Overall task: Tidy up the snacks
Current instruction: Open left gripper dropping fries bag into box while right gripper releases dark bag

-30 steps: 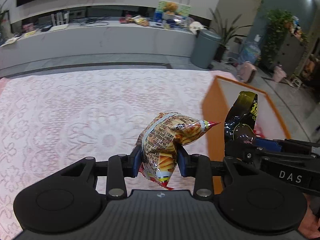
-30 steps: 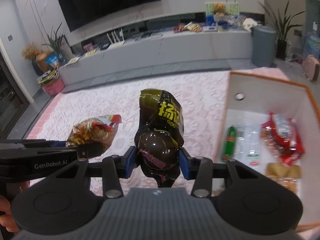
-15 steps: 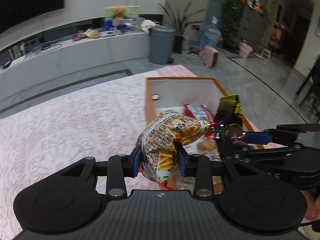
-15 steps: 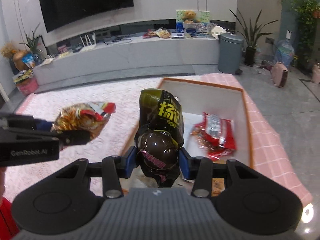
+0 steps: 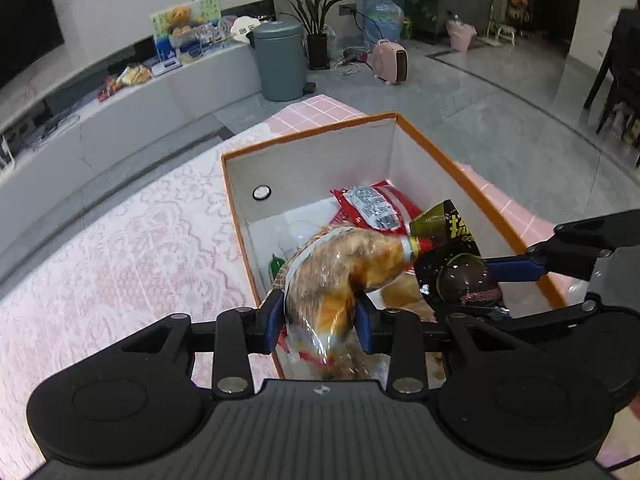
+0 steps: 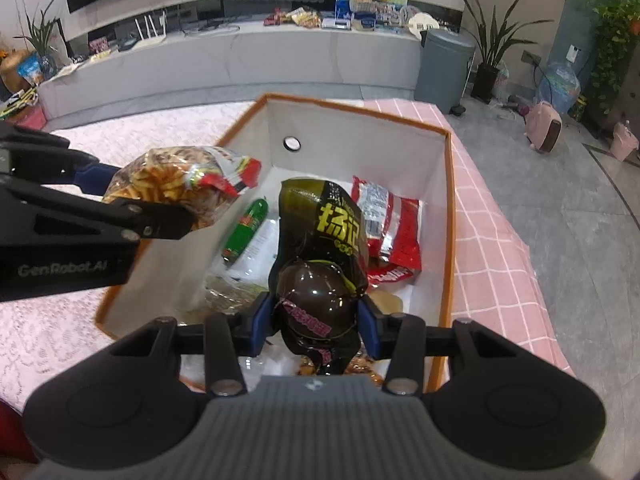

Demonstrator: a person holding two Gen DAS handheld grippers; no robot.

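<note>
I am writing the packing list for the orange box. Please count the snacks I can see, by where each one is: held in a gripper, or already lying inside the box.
Held in a gripper: 2 (fries bag, dark bag)
Lying in the box, clearly distinguishable: 2 (red packet, green stick)
Total: 4; other packets below are partly hidden.

Both rigs look the same: matte black plastic left gripper [image 5: 320, 326] and right gripper [image 6: 316, 326], blue rubber pads [image 6: 261, 322], silver screws, ribbed grey housing, "GenRobot.AI" lettering.

The fries bag [image 5: 340, 280] is motion-blurred in the left wrist view; the dark snack pouch [image 6: 324, 264] hides much of the box floor [image 6: 404, 292] beneath.
</note>
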